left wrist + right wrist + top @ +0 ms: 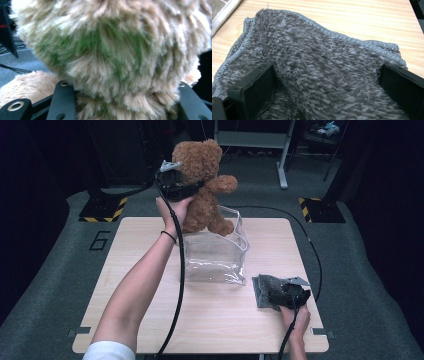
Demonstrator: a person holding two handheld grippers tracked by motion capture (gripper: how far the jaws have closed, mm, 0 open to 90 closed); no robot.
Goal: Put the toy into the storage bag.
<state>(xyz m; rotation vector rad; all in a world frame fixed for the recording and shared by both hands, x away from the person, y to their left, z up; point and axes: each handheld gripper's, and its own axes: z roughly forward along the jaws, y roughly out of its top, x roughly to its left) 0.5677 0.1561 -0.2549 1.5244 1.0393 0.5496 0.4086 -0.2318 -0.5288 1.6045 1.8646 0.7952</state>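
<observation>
Lowering the teddy bear into the clear plastic bag appears to be the step in hand. The left gripper holds the bear clamped around its body, the two black jaws pressed into the fur on either side as seen in the left gripper view. The bear hangs upright above the rear of the wooden table, its feet at or just over the bag's open rim; whether they have entered the opening cannot be told. The bag stands near the middle of the table with its mouth facing up. The right gripper rests on the grey fleece cloth, which lies flat on the table just right of the bag's near corner; its jaws stand wide with a raised fold of the cloth between them, and it cannot be told whether the pads press on that fold. The next move likely calls for centring the bear over the mouth and descending straight, since the soft walls may fold inward if the feet catch the rim. Open table lies left of and in front of the bag; the cloth lies close to the table's right edge, leaving little margin there.
</observation>
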